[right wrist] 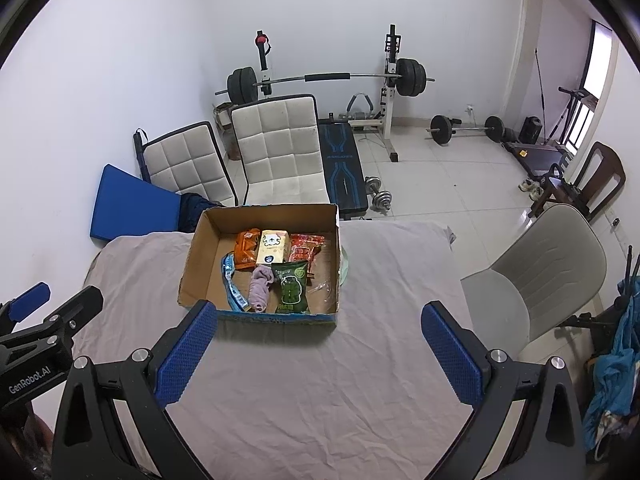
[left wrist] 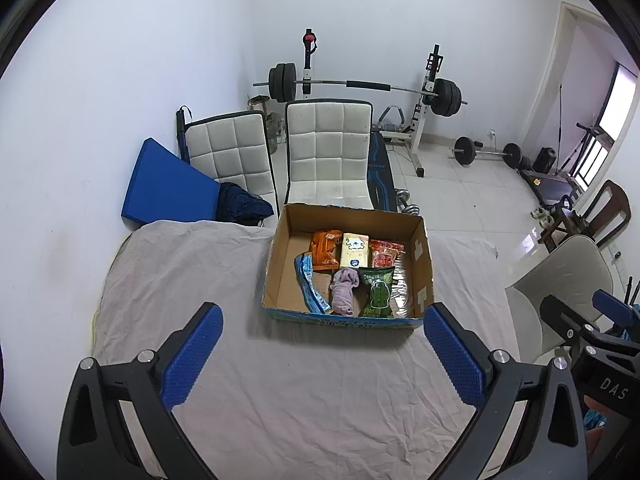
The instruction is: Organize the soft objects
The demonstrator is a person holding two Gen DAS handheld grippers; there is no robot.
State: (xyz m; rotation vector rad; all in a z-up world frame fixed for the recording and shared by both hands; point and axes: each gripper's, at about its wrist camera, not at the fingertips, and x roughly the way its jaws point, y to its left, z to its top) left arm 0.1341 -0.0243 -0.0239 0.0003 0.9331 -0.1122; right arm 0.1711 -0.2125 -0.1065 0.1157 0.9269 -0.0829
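An open cardboard box point(left wrist: 424, 256) point(right wrist: 196, 264) stands on the cloth-covered table. Inside lie a crumpled purple cloth point(left wrist: 344, 290) point(right wrist: 261, 286), a green snack bag point(left wrist: 378, 292) point(right wrist: 291, 288), an orange bag point(left wrist: 326, 248) point(right wrist: 246, 248), a cream carton point(left wrist: 354, 250) point(right wrist: 272, 248), a red packet point(left wrist: 385, 253) point(right wrist: 304, 250) and a blue strip packet point(left wrist: 310, 284) point(right wrist: 233, 284). My left gripper point(left wrist: 322, 354) is open and empty, above the cloth in front of the box. My right gripper point(right wrist: 318, 350) is open and empty, also in front of the box.
The table carries a wrinkled pale cloth point(left wrist: 200, 280) point(right wrist: 400, 280). Two white padded chairs point(left wrist: 328, 148) point(right wrist: 280, 148) stand behind it, a beige chair point(right wrist: 540, 276) at the right. A barbell rack point(left wrist: 360, 88) and weights stand at the far wall.
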